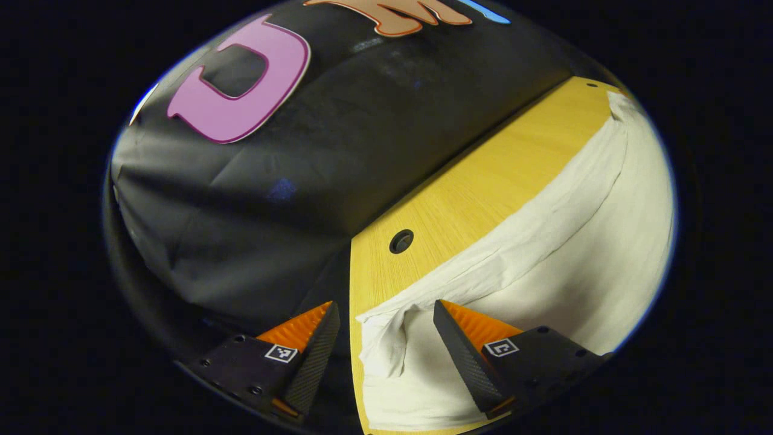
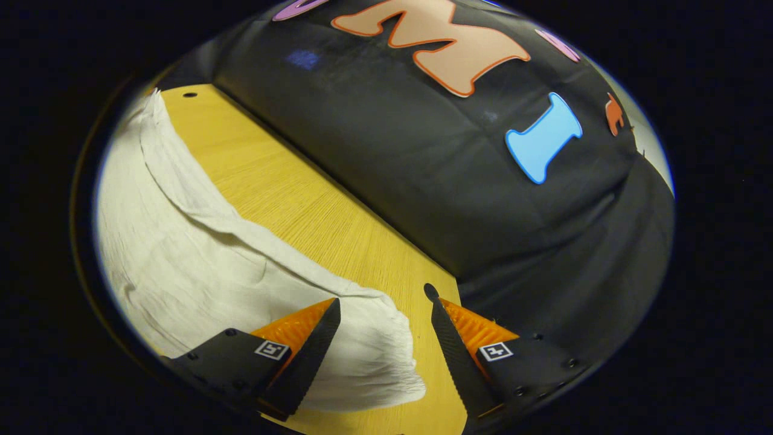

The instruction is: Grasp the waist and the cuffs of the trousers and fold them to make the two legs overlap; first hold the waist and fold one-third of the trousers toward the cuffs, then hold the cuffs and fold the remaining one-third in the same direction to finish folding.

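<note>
Trousers (image 1: pixel 574 241), pale cloth, lie flat along the desk (image 1: pixel 459 199), one long edge running parallel to the desk's far edge w/ a strip of bare wood between. One end of them sits at one desk corner, the other end at the opposite corner.

Left gripper (image 1: pixel 386 314): jaws spread wide, nothing pinched. They straddle the end corner of the trousers right at the desk's side edge; one finger hangs off past the edge, the other is over the cloth. The hem there is rumpled and slightly lifted.

Right gripper (image 2: pixel 383 308): jaws also spread, nothing held. One finger is over the gathered, ribbed end of the trousers (image 2: pixel 199 272), the other over bare wood near the desk's corner hole (image 2: pixel 430 292). Can't tell which end is waist and which is cuffs, tho the ribbed end looks like elastic.

Step in hand, as I read it: getting a grip on both ends before the leg-over-leg fold. Nothing folded yet.

To do it well:
- Come down so one finger slides under the cloth edge, the other on top; pinch all layers, not just the top one.
- Left side: the lifted hem is the easy entry, go in there.
- Grab both far corners at matching spots so the fold line runs straight.
- Lift both ends together, keep cloth taut btw the grippers, carry over evenly.

Risk: thin cloth slipping, or bunching at the ribbed end.
</note>
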`<state>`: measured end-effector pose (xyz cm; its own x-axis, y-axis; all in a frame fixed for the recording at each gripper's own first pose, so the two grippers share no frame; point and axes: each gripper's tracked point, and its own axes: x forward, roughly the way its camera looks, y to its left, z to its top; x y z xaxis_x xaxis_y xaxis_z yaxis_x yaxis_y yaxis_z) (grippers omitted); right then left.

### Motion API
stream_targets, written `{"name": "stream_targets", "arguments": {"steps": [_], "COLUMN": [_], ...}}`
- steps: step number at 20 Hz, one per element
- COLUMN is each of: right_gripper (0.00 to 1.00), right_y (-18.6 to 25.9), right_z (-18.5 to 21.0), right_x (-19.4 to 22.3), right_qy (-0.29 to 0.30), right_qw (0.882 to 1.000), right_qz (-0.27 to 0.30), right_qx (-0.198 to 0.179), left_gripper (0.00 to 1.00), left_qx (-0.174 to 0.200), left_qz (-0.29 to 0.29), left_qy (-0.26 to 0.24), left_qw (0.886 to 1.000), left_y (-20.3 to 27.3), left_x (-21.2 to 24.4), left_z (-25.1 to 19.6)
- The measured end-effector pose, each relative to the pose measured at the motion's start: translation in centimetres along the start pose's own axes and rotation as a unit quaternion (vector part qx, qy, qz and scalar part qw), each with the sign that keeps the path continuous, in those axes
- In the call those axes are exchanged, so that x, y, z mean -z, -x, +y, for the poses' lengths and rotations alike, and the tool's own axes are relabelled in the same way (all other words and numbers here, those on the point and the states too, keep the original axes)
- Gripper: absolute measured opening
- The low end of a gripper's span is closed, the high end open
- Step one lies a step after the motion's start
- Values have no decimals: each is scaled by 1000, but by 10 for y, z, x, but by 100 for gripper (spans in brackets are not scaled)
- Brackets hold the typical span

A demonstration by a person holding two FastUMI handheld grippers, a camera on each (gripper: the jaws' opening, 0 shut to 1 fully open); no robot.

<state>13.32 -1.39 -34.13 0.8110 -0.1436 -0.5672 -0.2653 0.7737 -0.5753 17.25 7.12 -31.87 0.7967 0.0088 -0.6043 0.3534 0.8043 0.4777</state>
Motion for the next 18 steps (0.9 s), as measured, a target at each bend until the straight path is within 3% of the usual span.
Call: {"name": "stream_targets", "arguments": {"steps": [4, 9, 13, 18], "right_gripper": [98, 100, 98, 98], "right_y": [25, 42, 42, 35], "right_z": [-23, -46, -46, -34], "right_x": [11, 55, 90, 120], "right_qy": [-123, -255, -335, -431], "right_qw": [992, 965, 938, 892], "right_qz": [6, 53, 91, 134], "right_qx": [2, 6, 5, -9], "left_gripper": [96, 96, 96, 96], "left_qx": [17, 50, 81, 108], "left_qz": [-39, -98, -126, -133], "left_qy": [79, 143, 165, 183], "left_qw": [996, 984, 975, 968], "left_y": [37, 81, 108, 131], "left_x": [-27, -73, -105, -122], "left_z": [-15, -43, -71, -99]}}
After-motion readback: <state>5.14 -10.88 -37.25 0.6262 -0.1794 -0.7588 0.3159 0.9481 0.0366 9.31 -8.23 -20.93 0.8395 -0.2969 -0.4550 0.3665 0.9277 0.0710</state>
